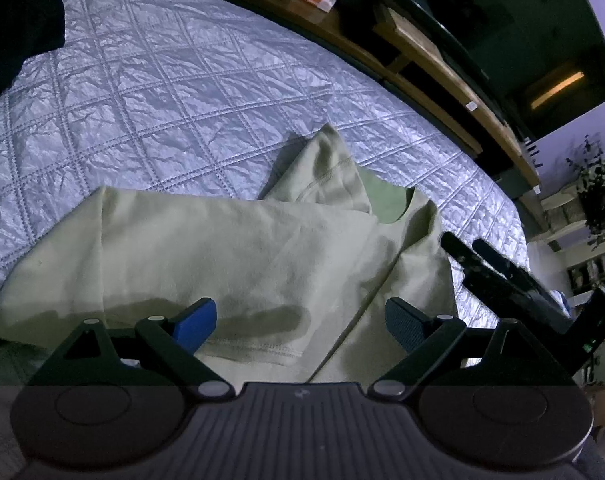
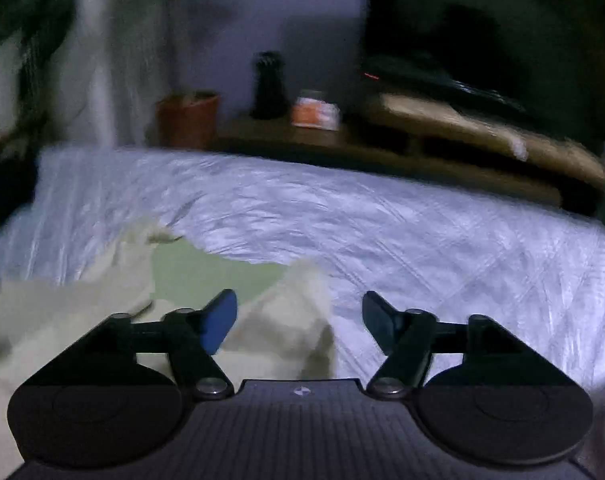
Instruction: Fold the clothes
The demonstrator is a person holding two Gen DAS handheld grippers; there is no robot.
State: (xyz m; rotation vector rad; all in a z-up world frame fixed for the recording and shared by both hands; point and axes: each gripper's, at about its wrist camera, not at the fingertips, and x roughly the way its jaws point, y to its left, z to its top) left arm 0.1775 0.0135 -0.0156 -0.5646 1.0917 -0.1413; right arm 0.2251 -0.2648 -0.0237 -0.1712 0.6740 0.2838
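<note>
both grippers' fingers spread, gripping nothing: left gripper [image 1: 300, 322] over pale green shirt [image 1: 230, 256]; right gripper [image 2: 298, 320] above quilt [image 2: 422, 232].

Dim bedroom, quilted bed [image 1: 182, 100], wooden shelf [image 1: 442, 80]

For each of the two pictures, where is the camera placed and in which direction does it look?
Left wrist: sits on the left gripper, looks down onto the green shirt on the quilt; its own open fingers show, and the right gripper at the right edge.
Right wrist: sits on the right gripper, looks across the bed toward a shelf with a pot; open fingers, blurred.
Shared: shirt, quilt, shelf.
</note>
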